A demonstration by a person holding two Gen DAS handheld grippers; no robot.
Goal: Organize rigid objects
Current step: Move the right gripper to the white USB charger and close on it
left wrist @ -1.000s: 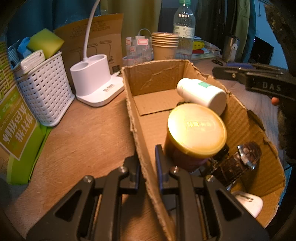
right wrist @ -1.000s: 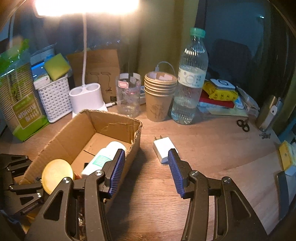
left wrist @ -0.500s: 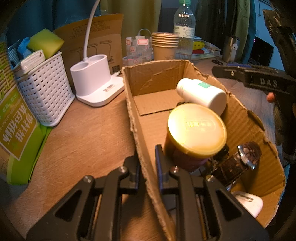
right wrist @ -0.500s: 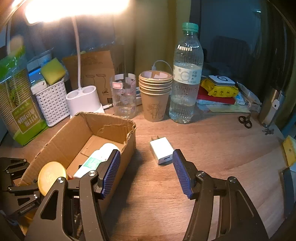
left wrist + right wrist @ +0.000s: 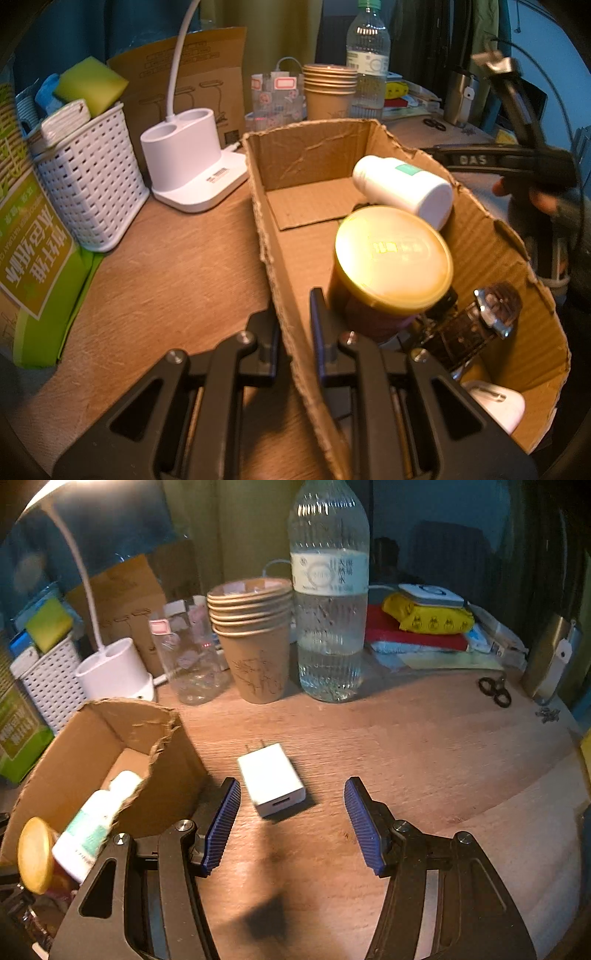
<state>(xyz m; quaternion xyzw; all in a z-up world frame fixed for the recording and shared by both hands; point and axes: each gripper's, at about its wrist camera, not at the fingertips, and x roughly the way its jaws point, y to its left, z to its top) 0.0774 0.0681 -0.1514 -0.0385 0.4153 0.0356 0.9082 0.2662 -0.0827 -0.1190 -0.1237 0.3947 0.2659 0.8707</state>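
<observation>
Right gripper (image 5: pixel 291 821), jaws apart and empty, faces the white USB charger (image 5: pixel 271 778) beside the cardboard box (image 5: pixel 74 760); left gripper (image 5: pixel 293 332) clamps the box wall. An off-centre closure could skid the charger away.

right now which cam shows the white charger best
The right wrist view. The white charger lies in full sight on the wooden table, just ahead of the open right gripper, with its prongs and port both visible. The left wrist view does not show it: the cardboard box, clamped by the left gripper, fills that side.
</observation>
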